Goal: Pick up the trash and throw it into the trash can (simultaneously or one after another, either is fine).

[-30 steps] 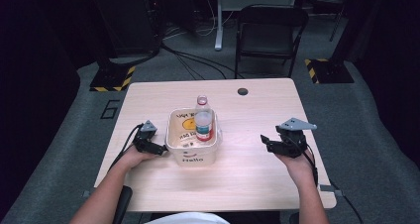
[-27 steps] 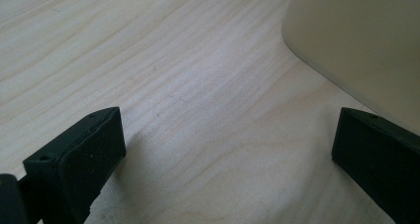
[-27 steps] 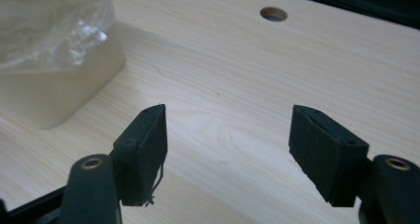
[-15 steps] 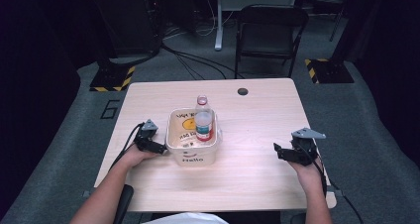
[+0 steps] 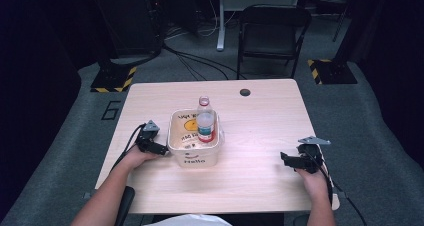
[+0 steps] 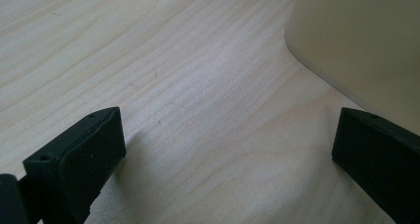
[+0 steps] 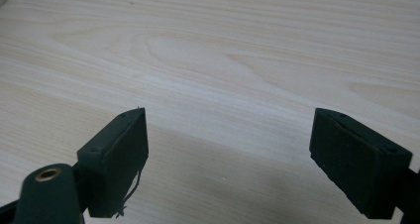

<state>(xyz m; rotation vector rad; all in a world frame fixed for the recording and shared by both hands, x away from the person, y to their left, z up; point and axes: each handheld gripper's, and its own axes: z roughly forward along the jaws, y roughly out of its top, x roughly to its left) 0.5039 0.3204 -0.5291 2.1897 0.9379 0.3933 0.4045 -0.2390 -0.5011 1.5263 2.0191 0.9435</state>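
A cream tub (image 5: 194,158) marked "Hello" stands left of the table's middle. Inside it a clear bottle with a red label (image 5: 205,126) stands upright. The pink-capped top of a second bottle (image 5: 203,102) shows at the tub's far rim. My left gripper (image 5: 162,150) rests on the table against the tub's left side. Its jaws are open over bare wood (image 6: 223,159), and the tub wall (image 6: 361,40) is just beyond the right jaw. Low over the wood near the right front edge, my right gripper (image 5: 284,158) is open (image 7: 228,154). Its jaws have just been opening, with nothing between them.
The light wooden table (image 5: 260,121) has a dark cable hole (image 5: 245,92) near its far edge. A black chair (image 5: 272,31) stands behind the table, with cables on the grey floor beside it.
My right gripper has sunk toward the tabletop and drifted right and nearer the front edge, its jaws wider than before. The left gripper, tub and bottles have stayed put.
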